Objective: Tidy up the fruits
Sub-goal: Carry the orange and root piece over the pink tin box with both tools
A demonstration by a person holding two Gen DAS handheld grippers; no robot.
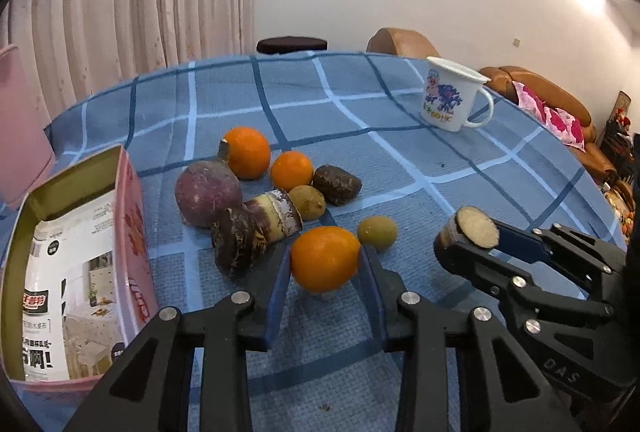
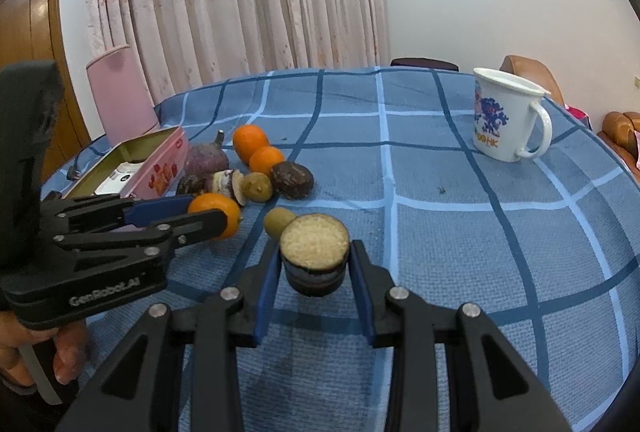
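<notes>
Nearest, the left gripper point(image 1: 325, 264) is closing its jaws on an orange point(image 1: 325, 258), while the right gripper point(image 2: 314, 264) is gripping a cut sugarcane stub point(image 2: 314, 256) above the checked surface point(image 2: 440, 232). Beyond, more fruit point(image 1: 248, 188) is crowding beside a pink tin point(image 1: 132, 224); a white mug point(image 2: 504, 116) is standing farther back.

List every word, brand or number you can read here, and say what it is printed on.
"GenRobot.AI": side of the left claw body.
"DAS": side of the right claw body.
"HK": end of the coloured print on the white mug.
Pink tin lettering and the leaflet inside it: not legible.
</notes>
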